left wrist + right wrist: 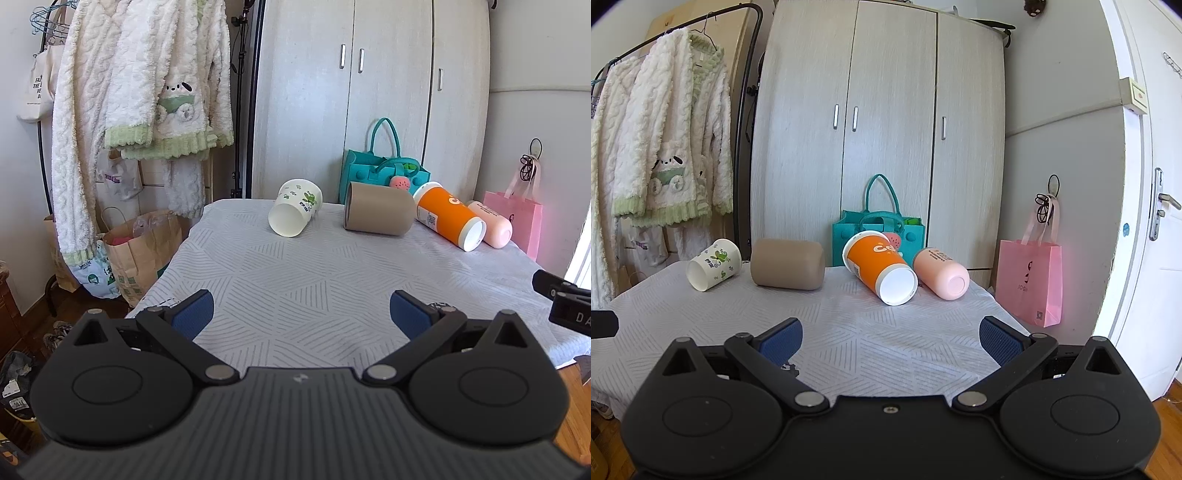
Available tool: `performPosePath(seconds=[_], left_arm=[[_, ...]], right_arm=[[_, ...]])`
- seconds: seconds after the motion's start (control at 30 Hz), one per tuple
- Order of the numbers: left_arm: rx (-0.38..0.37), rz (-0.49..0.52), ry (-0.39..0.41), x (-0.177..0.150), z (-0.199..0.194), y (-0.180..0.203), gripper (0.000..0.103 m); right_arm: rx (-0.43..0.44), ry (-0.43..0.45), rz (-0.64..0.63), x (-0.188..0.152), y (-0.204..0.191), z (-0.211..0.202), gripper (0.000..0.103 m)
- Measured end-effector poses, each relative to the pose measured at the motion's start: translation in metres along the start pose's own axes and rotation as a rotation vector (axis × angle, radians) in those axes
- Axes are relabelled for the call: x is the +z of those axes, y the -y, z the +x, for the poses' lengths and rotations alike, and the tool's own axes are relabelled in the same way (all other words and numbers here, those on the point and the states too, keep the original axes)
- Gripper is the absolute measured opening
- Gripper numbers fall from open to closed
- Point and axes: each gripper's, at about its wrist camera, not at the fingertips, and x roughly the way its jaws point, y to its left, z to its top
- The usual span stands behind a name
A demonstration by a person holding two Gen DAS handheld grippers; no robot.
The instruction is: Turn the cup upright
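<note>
Several cups lie on their sides along the far edge of the cloth-covered table [295, 288]: a white cup with green frog print [295, 212] [714, 264], a tan cup [378, 213] [788, 264], an orange cup [448, 216] [879, 267] and a pink cup [491, 223] [942, 273]. My left gripper [301, 314] is open and empty over the near part of the table. My right gripper [890, 341] is open and empty, also well short of the cups. Part of the right gripper [565, 301] shows at the right edge of the left wrist view.
A teal felt bag [384, 170] [882, 225] stands behind the cups against a wardrobe [879, 129]. A pink paper bag [1030, 280] hangs at the right. A clothes rack with fluffy robes [140, 92] and paper bags [144, 254] stands left of the table.
</note>
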Motion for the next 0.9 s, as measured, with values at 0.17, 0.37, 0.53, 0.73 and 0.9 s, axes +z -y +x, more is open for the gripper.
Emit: performPosePath(seconds=[0.17, 0.37, 0.53, 0.73, 0.9], left_arm=[[-0.003, 0.001, -0.002, -0.0004, -0.0003, 0.0012, 0.103], [-0.003, 0.003, -0.005, -0.0006, 0.0002, 0.0026, 0.103], [-0.004, 0.006, -0.013, -0.0014, 0.0005, 0.0027, 0.103], [-0.002, 0.014, -0.026, -0.0017, -0.0001, 0.0017, 0.103], [-0.01, 0.011, -0.034, -0.0006, 0.0002, -0.0013, 0.103]], right_arm=[[0.0, -0.001, 0.001, -0.0001, 0.0001, 0.0002, 0.103], [0.001, -0.006, -0.004, -0.001, -0.0002, 0.001, 0.103], [0.002, -0.011, -0.01, -0.0018, -0.0011, 0.0014, 0.103], [0.008, -0.021, -0.014, -0.0004, -0.0024, 0.0028, 0.103], [0.014, -0.033, -0.014, 0.0013, -0.005, 0.0051, 0.103]])
